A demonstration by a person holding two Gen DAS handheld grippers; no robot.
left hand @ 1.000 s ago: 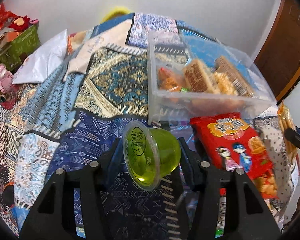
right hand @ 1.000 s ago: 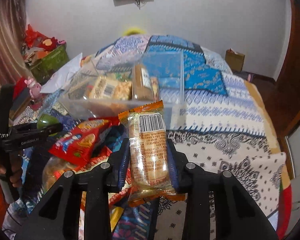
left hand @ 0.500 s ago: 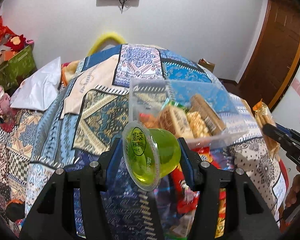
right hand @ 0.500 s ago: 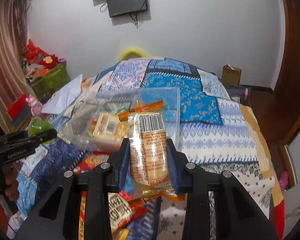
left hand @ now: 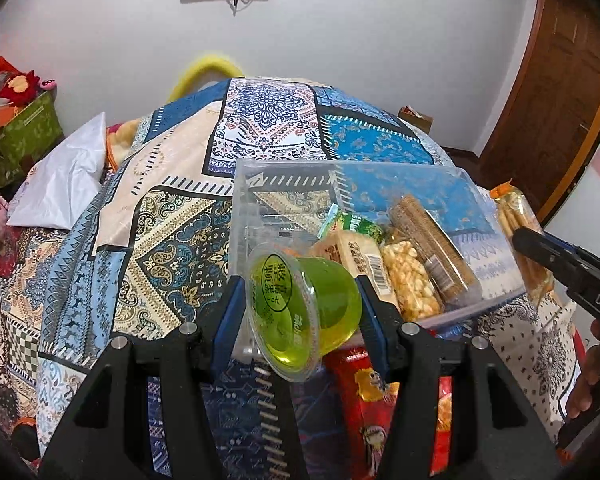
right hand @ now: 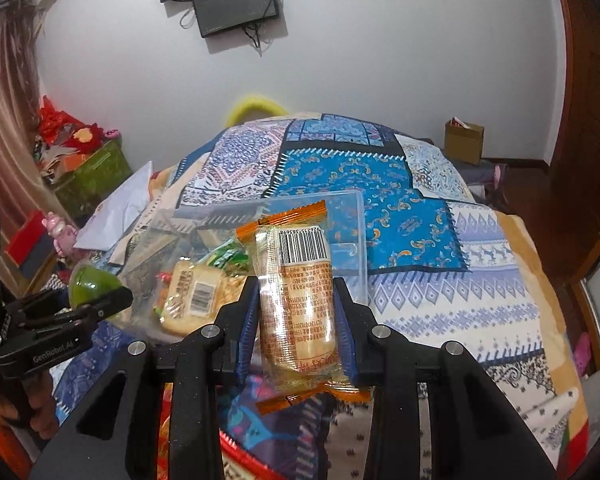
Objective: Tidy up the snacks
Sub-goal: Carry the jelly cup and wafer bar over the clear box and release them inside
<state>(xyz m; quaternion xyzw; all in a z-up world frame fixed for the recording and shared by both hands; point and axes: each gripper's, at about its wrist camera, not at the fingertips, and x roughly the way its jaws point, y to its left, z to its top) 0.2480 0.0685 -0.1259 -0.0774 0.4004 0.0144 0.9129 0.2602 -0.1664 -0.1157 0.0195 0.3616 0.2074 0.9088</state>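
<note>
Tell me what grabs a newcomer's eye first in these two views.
The bright green jelly cup, pinched on its side in the left tongs, dominates the left view. In the right view, the right tongs clamp an orange-edged wrapped cake. Behind both sits a clear plastic box of snacks on the patchwork bedspread.

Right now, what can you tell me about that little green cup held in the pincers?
The green jelly cup is small, clear plastic, filled with translucent lime-green jelly and sealed by a film lid printed with dark characters. It lies tipped on its side, lid facing left toward the camera, clamped between the left gripper's blue-padded fingers. It hangs in the air in front of the clear snack box, touching nothing else.
</note>
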